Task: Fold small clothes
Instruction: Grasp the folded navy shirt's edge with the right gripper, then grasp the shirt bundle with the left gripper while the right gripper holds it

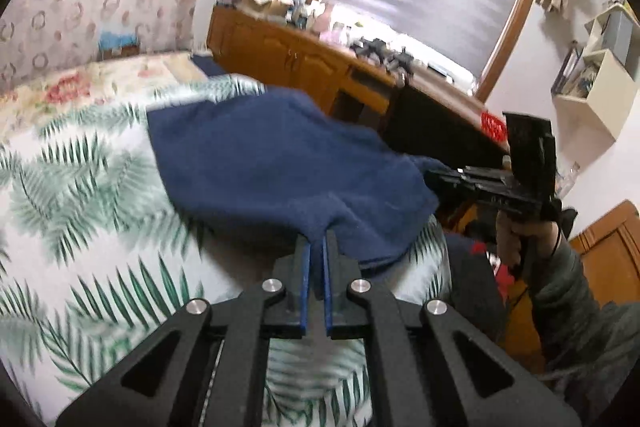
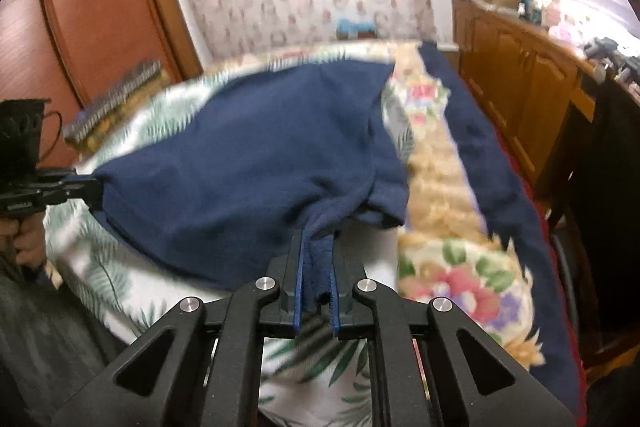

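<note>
Over leaf-print bedsheet (image 1: 80, 187), both grippers — left gripper (image 1: 316, 239), right gripper (image 2: 316, 239) — clamped on fuzzy navy garment (image 1: 272, 155).

The navy garment (image 1: 272, 163) hid the leaf-print bedspread (image 1: 80, 187) beneath it, and its edge toward nine o'clock smeared with motion blur. Clutter on the wooden counter (image 1: 280, 47) at one o'clock was too small and blurred to identify. In the right wrist view, the left tongs (image 2: 94, 189) were cut off at nine o'clock.
</note>
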Demonstrator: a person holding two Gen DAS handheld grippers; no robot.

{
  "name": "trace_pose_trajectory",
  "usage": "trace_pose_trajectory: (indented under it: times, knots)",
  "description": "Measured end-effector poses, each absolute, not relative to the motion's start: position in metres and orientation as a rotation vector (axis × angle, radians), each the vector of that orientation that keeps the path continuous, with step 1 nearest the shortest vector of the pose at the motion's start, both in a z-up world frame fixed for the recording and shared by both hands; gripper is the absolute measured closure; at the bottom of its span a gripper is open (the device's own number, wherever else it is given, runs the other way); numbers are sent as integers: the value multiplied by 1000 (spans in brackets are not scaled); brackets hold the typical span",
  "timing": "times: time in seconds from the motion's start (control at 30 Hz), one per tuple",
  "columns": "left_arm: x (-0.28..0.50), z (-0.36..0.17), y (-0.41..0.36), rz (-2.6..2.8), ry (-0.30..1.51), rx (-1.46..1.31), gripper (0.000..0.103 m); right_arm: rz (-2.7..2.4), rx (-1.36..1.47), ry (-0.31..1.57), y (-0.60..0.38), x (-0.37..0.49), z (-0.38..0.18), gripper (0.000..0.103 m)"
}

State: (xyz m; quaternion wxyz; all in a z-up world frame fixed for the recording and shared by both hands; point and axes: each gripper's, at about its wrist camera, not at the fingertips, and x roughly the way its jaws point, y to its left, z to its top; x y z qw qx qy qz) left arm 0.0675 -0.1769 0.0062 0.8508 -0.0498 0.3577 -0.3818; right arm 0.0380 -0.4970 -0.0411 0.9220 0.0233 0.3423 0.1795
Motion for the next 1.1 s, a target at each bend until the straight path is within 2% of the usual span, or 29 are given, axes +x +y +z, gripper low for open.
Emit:
trace_pose_trajectory:
  times: [0.17, 0.4, 0.73, 0.87, 0.93, 1.0, 1.07, 1.1]
  knots:
    - [107, 27, -170, -773, 698, -141, 101, 364, 49, 626, -496, 65, -9, 96]
    - [179, 22, -156, -682, 702, -187, 101, 365, 6, 580, -477, 135, 19, 96]
    - [243, -5, -152, -591, 774, -174, 100, 370, 5, 635, -461, 233, 11, 96]
    - [267, -21, -152, -580, 854, -196, 98, 355, -6, 654, -455, 253, 3, 95]
    - [279, -29, -150, -612, 893, -203, 97, 339, -4, 665, -455, 261, -2, 90]
    - [282, -29, -153, -639, 911, -181, 95, 296, -9, 660, -456, 266, -2, 79]
    - [283, -25, -155, -651, 905, -157, 93, 276, -12, 644, -461, 265, 1, 72]
    - [281, -21, -155, -652, 895, -144, 87, 267, -14, 628, -464, 262, 3, 65]
